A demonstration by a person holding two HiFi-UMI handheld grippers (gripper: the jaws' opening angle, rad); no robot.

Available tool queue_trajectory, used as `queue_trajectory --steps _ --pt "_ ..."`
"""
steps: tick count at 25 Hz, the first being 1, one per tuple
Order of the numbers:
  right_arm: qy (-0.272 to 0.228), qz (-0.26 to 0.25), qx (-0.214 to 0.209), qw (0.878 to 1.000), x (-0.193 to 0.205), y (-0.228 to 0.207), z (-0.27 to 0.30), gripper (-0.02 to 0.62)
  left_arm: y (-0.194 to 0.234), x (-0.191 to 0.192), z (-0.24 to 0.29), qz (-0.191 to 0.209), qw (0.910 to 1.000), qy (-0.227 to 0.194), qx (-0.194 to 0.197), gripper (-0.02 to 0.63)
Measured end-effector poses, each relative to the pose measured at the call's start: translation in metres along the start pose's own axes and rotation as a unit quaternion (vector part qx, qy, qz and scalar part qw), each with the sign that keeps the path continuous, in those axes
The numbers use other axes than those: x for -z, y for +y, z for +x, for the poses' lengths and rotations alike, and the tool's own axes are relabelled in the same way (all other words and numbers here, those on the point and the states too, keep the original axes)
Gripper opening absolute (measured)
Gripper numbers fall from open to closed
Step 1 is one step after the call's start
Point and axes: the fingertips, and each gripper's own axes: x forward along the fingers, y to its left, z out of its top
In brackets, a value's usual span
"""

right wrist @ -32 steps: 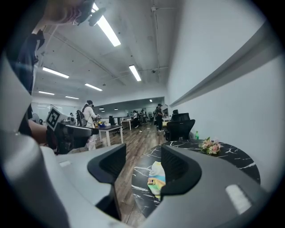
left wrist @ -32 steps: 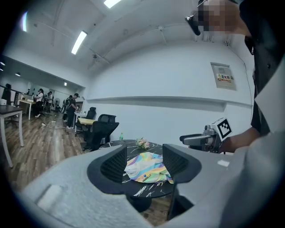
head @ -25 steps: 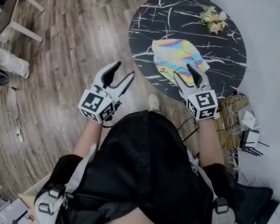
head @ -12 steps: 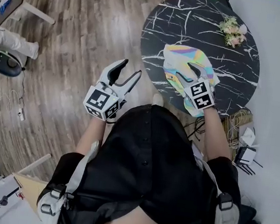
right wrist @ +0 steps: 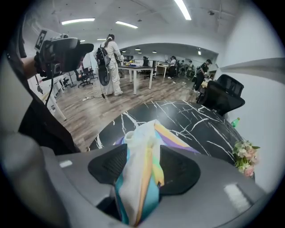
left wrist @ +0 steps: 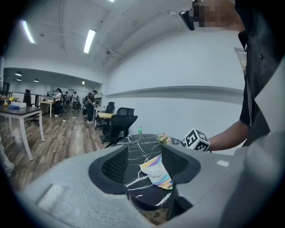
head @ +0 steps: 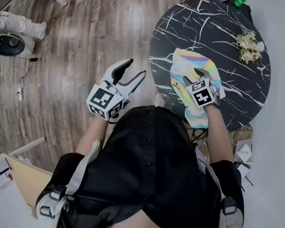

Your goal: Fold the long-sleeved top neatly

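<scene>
- Rainbow cloth of the top (right wrist: 141, 178) sits bunched and clamped in my right gripper (head: 193, 76).
- It has just dropped onto the top at the table (head: 196, 19) edge, so folding can start.
- Left gripper (head: 136, 67) gapes empty, off the table.

Work-area surroundings.
Round black marble table (head: 196, 24) at upper right bears a flower posy (head: 249, 45); wood floor (head: 91, 31) fills the left.

1 top (head: 186, 62), 1 table (head: 216, 27), 1 flower bunch (head: 249, 45) and 2 tongs show: left tongs (head: 136, 67), right tongs (head: 193, 77).
</scene>
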Motion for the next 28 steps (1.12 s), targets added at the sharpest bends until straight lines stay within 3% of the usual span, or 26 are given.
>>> queue_trajectory --steps 6,9,12,18,24,28 --pt "0.033 -0.006 -0.037 0.999 0.014 0.000 0.017 0.221 -0.007 0.006 0.021 -0.001 0.9998 0.019 0.004 0.244" --pt "0.033 -0.004 -0.040 0.999 0.014 0.000 0.018 0.157 -0.011 0.009 0.031 -0.001 0.9995 0.027 0.016 0.244" --pt "0.020 -0.005 -0.027 0.999 0.010 0.001 0.011 0.051 -0.013 0.015 0.040 -0.003 0.9987 0.039 0.034 0.242" --pt "-0.038 0.027 0.031 0.998 -0.009 -0.009 -0.027 0.029 -0.011 0.022 0.067 0.011 0.9929 0.068 0.097 0.228" --pt "-0.077 0.077 0.112 0.988 0.000 -0.028 -0.092 0.029 -0.024 0.025 0.120 0.056 0.9718 0.111 0.201 0.222" --pt "-0.056 0.084 0.176 0.979 0.030 -0.030 -0.129 0.029 -0.050 0.034 0.160 0.093 0.9467 0.139 0.275 0.222"
